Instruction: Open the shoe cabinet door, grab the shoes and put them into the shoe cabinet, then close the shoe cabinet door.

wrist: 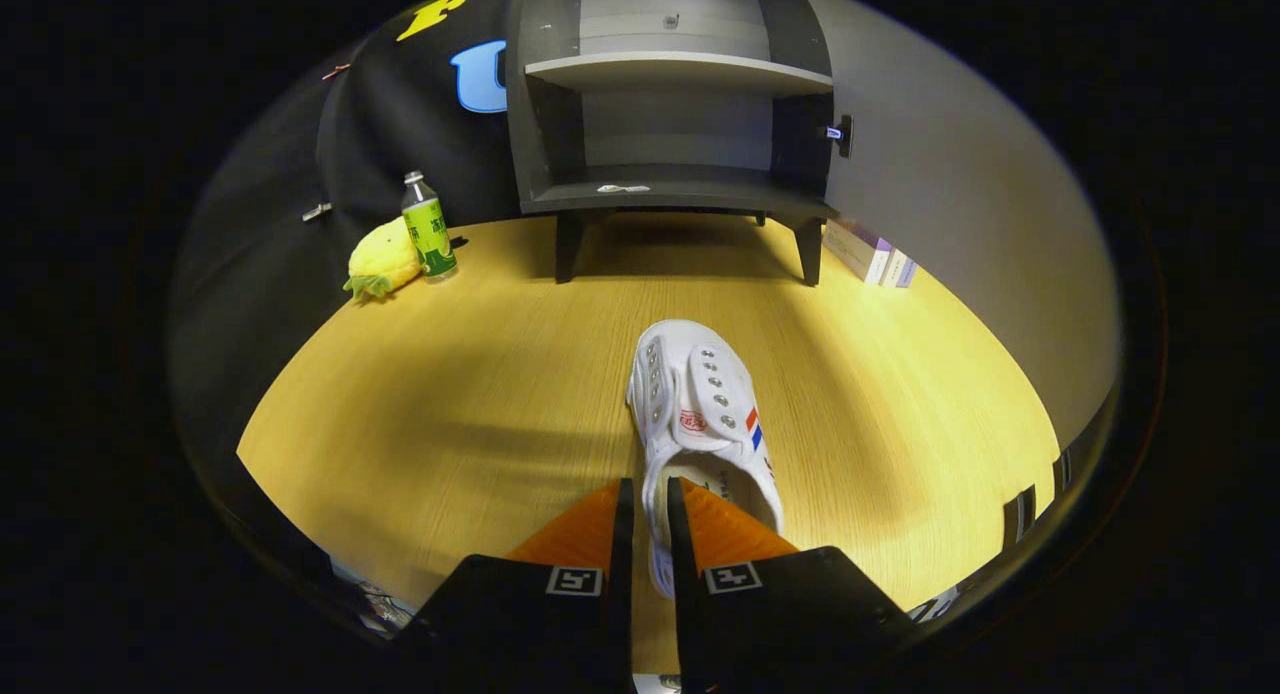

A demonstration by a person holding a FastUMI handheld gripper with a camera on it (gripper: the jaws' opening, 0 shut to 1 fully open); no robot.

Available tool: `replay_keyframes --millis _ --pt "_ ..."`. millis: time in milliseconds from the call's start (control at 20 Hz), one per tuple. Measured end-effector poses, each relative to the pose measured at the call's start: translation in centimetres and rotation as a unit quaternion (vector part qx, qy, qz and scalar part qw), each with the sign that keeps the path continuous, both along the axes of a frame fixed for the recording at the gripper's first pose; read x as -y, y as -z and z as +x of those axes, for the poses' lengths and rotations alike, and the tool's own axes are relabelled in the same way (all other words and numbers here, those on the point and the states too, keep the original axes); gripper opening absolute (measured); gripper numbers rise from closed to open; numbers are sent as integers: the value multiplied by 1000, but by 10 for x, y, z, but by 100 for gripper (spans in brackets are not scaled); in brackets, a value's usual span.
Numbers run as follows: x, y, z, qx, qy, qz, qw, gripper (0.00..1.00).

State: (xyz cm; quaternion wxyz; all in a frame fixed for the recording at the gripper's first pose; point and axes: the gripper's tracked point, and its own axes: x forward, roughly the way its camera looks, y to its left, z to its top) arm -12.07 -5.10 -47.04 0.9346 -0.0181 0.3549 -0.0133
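Between the fingers of the gripper (pixel 648 494), pinching the white shoe's (pixel 705 414) heel wall, toe already facing the open cabinet (pixel 680 189), so probably lifting next.

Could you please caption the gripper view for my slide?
Gripper shut on the white shoe's left collar wall, open shoe cabinet beyond.

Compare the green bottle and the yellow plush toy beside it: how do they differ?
The bottle stands upright; the plush toy lies slumped on its side. The bottle is slim with a green label; the toy is round, yellow. Both sit on the wooden table, far beyond the gripper.
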Motion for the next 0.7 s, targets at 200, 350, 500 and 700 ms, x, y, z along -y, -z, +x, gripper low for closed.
replay_keyframes --millis 200,350,500,700 --pt "3 12 11 -8 9 -4 1000 22" --pt "2 21 22 -11 7 -12 1000 22" --pt "0 25 33 -8 4 -12 1000 23" --pt "1 26 45 1 7 -7 1000 24"
